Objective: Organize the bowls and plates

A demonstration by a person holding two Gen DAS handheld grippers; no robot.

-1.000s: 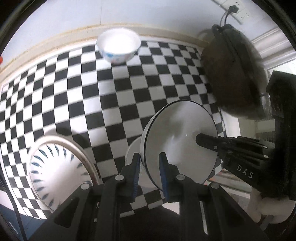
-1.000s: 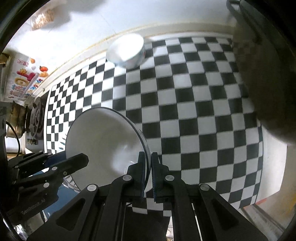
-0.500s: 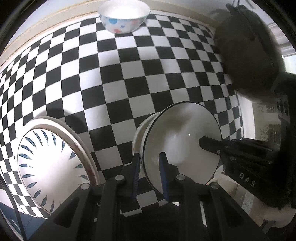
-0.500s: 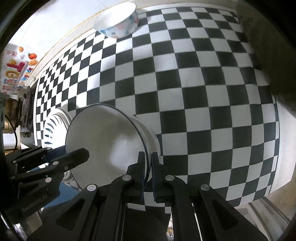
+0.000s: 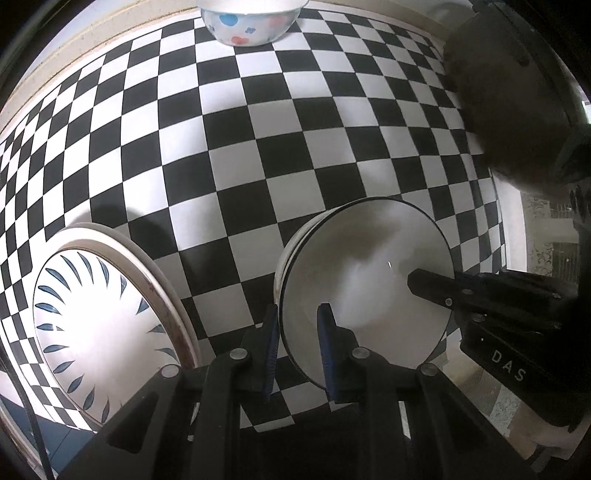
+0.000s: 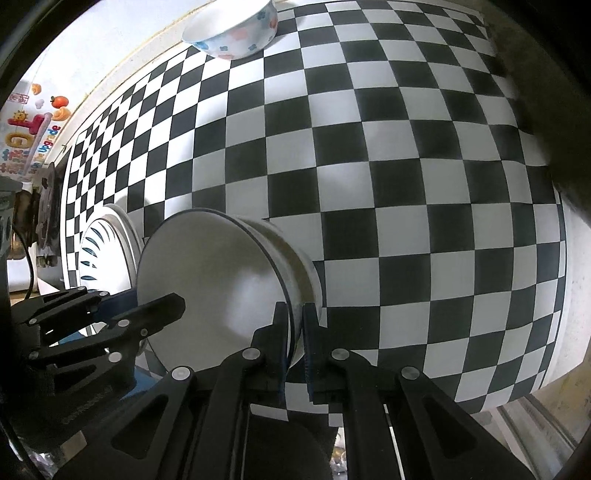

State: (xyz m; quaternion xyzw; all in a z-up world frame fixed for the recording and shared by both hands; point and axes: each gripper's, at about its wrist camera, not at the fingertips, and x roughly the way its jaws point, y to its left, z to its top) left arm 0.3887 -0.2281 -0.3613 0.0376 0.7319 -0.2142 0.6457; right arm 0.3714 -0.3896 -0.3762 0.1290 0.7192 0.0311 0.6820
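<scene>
A white bowl with a thin dark rim (image 5: 365,273) (image 6: 214,280) sits nested on a second white bowl (image 5: 295,240) (image 6: 295,254) on the checkered table. My right gripper (image 6: 295,332) is shut on the top bowl's rim. My left gripper (image 5: 295,332) straddles the opposite rim with a gap between its fingers and the rim, so it is open. A plate with blue leaf marks (image 5: 96,328) (image 6: 99,254) lies to the left. A flower-patterned bowl (image 5: 251,22) (image 6: 232,33) stands at the far edge.
The black-and-white checkered table (image 5: 295,147) (image 6: 406,184) spreads ahead. A dark round pot (image 5: 517,92) stands at the right, also at the right edge of the right wrist view (image 6: 546,74). The table's near edge (image 6: 554,350) runs close below the grippers.
Both grippers and the dark-rimmed bowl have moved down and forward. The bowl now rests nested on the second white bowl. The far flowered bowl appears closer.
</scene>
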